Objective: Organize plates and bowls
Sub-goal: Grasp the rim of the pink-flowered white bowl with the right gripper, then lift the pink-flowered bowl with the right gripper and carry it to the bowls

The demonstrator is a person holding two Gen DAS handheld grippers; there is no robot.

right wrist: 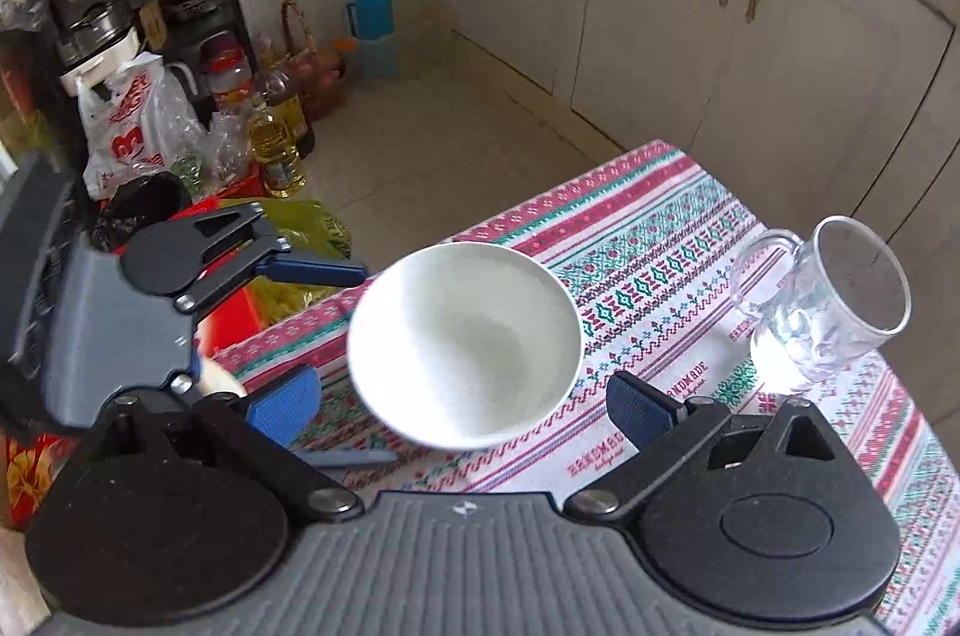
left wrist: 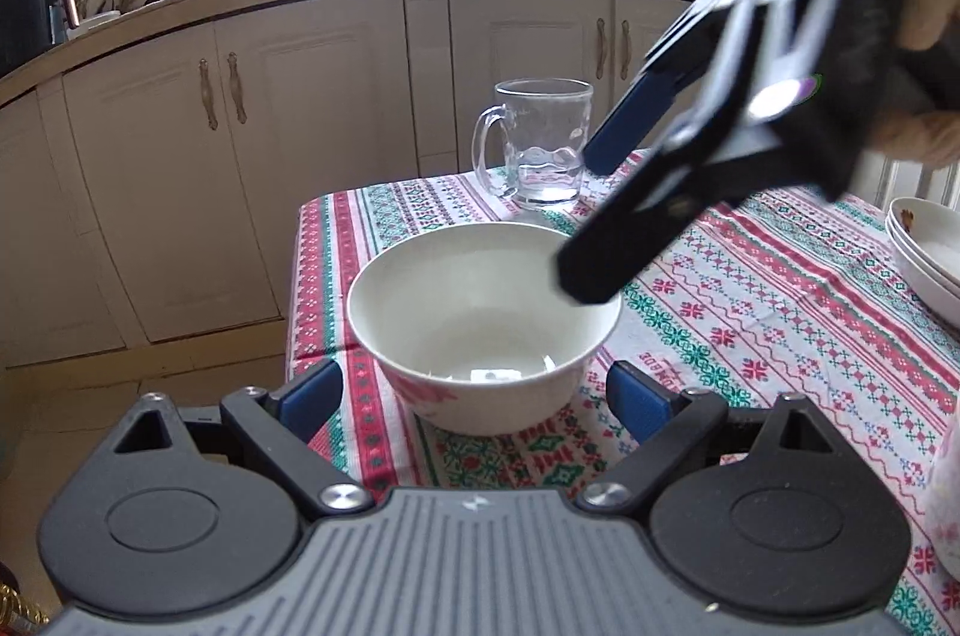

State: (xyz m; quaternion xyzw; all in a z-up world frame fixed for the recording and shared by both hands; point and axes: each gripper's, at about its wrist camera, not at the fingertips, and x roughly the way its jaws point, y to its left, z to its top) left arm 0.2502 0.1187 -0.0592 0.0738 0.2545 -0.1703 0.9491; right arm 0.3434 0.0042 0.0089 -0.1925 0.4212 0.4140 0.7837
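Two hand-held tongs, both spread apart, close in on a white bowl on a patterned table.

From the left wrist view, the left tongs (left wrist: 474,399) stand with their blue pads apart on either side of the white bowl (left wrist: 480,330), not pressing on it; the bowl sits upright near the left corner of the table (left wrist: 780,312), on a red, green and white cloth. Behind the bowl stands a clear glass mug (left wrist: 540,141), apart from it. The right tongs (left wrist: 591,222) reach in from the upper right, held by a hand (left wrist: 927,0), with one black finger over the bowl's right rim, their fingers apart and empty. At the far right edge lies a stack of white plates (left wrist: 927,252).
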